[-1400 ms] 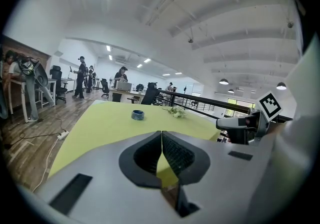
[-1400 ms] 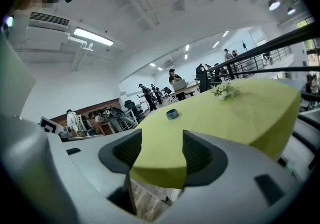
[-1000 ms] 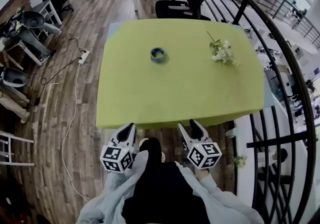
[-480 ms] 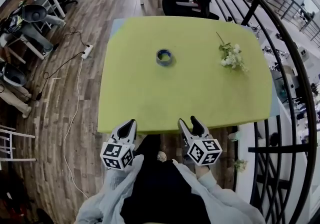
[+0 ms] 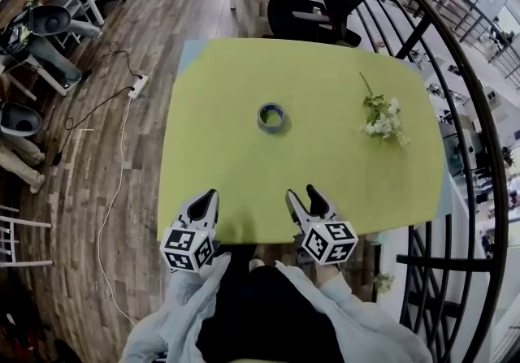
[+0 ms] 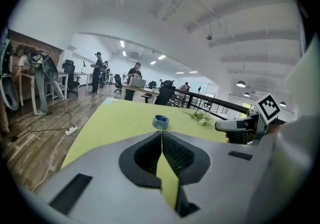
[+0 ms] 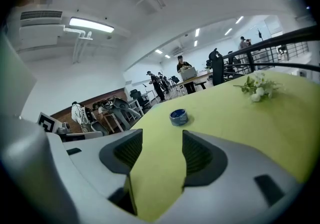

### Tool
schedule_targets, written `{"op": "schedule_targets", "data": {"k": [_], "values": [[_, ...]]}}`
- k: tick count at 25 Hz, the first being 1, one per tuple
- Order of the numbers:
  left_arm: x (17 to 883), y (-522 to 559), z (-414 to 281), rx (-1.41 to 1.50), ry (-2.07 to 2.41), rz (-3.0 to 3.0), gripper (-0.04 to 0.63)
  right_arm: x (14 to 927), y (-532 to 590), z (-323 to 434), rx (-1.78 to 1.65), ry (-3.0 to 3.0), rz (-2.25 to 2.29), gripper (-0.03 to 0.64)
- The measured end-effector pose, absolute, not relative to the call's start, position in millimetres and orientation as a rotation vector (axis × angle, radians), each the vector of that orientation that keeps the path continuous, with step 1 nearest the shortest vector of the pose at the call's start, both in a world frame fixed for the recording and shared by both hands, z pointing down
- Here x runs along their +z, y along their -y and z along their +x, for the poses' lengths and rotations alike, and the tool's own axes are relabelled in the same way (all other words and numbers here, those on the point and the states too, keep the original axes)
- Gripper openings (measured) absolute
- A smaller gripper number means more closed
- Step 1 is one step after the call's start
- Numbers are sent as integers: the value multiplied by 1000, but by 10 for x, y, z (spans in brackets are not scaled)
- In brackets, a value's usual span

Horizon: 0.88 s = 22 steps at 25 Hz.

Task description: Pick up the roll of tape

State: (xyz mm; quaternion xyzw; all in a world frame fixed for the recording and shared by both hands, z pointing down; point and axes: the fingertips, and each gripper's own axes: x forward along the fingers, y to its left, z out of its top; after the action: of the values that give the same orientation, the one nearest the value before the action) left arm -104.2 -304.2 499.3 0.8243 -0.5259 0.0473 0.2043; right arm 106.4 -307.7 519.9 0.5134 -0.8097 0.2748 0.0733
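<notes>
A person standing at the near edge of a lime-green table [image 5: 219, 85] holds two handheld grippers low over that edge, with the roll of tape [image 5: 272, 118] lying well ahead of both, out toward the middle of the tabletop. The roll, blue on its outer face, rests flat with its hole facing up, so its axis stands upright and its round wall is open to a grasp from any side. The left gripper [image 5: 207, 196] has its jaws pressed together, only a thin slit showing between the tips in the left gripper view, and nothing is caught in them. The right gripper [image 5: 302, 192] has its jaws spread, with bare tabletop showing in the gap and nothing held. Seen from the head view, the tape sits ahead and between the two tools, a little to the right of the left gripper's line and slightly left of the right gripper's; the right gripper looks the nearer of the two and, being already parted, seems better placed to go forward and close across the roll. A sprig of white flowers [image 5: 382, 119] lies well apart from the tape toward the table's right side, out of the likely path. No container appears on the table. The pickup has not yet begun; both tools are short of the roll.
</notes>
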Motion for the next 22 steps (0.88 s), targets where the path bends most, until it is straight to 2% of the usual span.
{"op": "schedule_targets", "data": {"k": [22], "values": [[5241, 4286, -1235, 190, 1437, 2278, 17, 5318, 4602, 937, 804, 2383, 1523, 249]]}}
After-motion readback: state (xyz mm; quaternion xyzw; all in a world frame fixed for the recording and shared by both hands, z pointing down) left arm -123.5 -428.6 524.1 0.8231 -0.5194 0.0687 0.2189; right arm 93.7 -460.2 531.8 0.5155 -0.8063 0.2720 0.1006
